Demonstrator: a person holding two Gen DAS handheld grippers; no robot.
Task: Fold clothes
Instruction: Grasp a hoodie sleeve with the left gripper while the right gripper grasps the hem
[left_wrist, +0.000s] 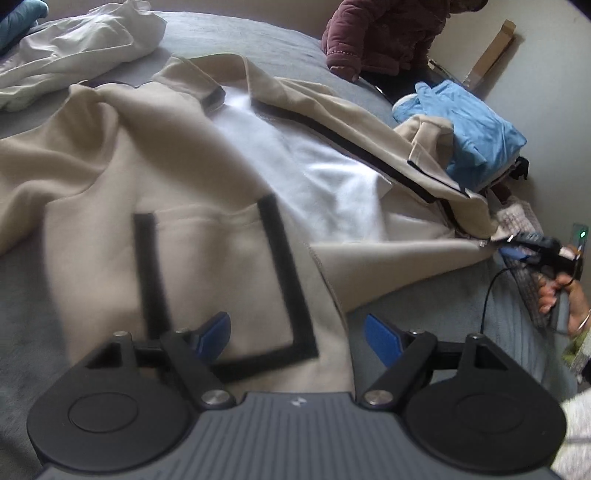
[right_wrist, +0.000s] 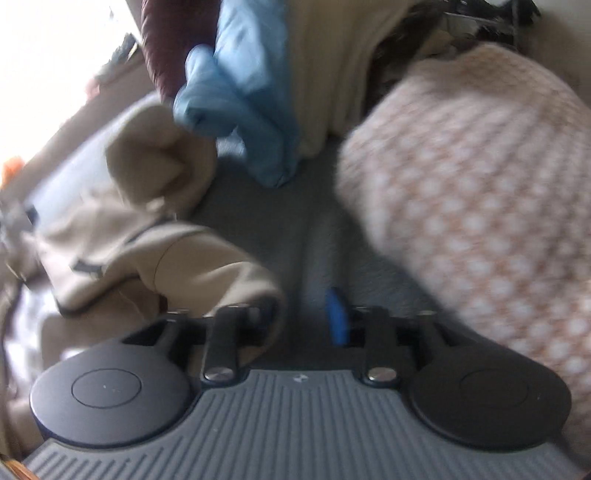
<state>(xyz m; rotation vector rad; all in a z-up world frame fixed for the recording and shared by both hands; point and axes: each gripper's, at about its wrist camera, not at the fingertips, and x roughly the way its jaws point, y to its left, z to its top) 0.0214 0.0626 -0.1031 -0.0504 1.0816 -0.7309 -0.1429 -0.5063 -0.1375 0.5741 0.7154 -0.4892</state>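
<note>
A beige fleece jacket with black trim and a white lining (left_wrist: 122, 155) lies spread open on the grey bed cover (left_wrist: 22, 295), its black-edged pocket nearest the left gripper (left_wrist: 295, 334). That gripper hovers just above the jacket's lower front, its blue-padded jaws wide apart and holding nothing. At the jacket's far hem corner the right gripper (left_wrist: 517, 245) shows in the left wrist view, gripped by a hand (left_wrist: 561, 299) — its tips sit at the cloth there. In the blurred right wrist view, the right gripper (right_wrist: 306, 317) has a fold of the beige jacket draped over one side of its jaws; I cannot tell whether they are closed on it. Beyond the jacket's raised flap lies a crumpled light-blue garment (left_wrist: 469, 125); a pink-and-white knitted blanket (right_wrist: 480, 184) sits beside the hem, and a rumpled white cloth (left_wrist: 74, 48) lies past the collar.
</note>
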